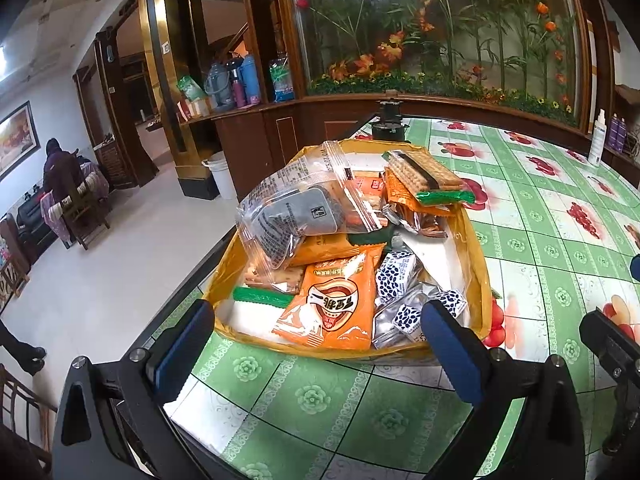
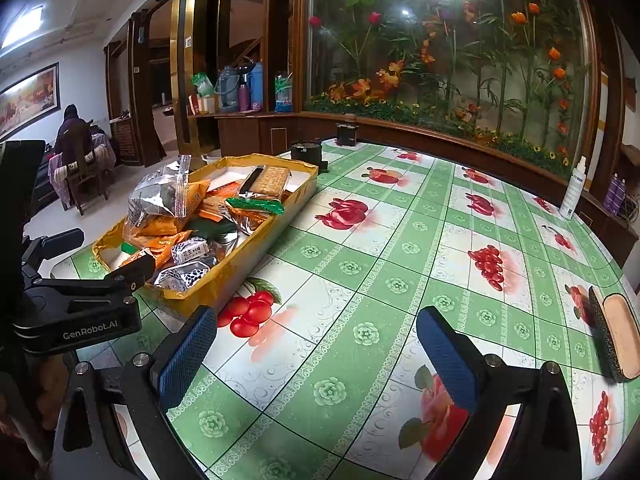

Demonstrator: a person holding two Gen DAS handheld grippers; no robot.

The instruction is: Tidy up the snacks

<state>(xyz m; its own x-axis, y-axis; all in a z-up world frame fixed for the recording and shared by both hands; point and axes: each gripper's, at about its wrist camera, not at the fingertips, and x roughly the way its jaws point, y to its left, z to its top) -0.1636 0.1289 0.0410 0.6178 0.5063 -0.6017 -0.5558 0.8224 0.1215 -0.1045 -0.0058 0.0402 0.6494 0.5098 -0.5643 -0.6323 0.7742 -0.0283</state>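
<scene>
- The shallow yellow cardboard tray [image 1: 478, 268] heaped with snack packets is seen at the left edge of the green fruit-patterned table [image 2: 400, 248].
- The left gripper [image 1: 320, 340] is held wide apart, empty, before the orange biscuit packet [image 1: 334, 308].
- The right gripper [image 2: 316, 344] is spread open over bare cloth.
- One packet should be pinched by its flat middle, so that neighbours are not dragged.

"GenRobot.AI" stands in white on the left gripper [image 2: 80, 308] body.

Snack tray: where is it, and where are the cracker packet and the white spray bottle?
Snack tray [image 1: 478, 268]: left wrist view, right yellow wall.
Cracker packet [image 1: 424, 172]: left wrist view, top face.
White spray bottle [image 2: 573, 192]: right wrist view, body.
</scene>
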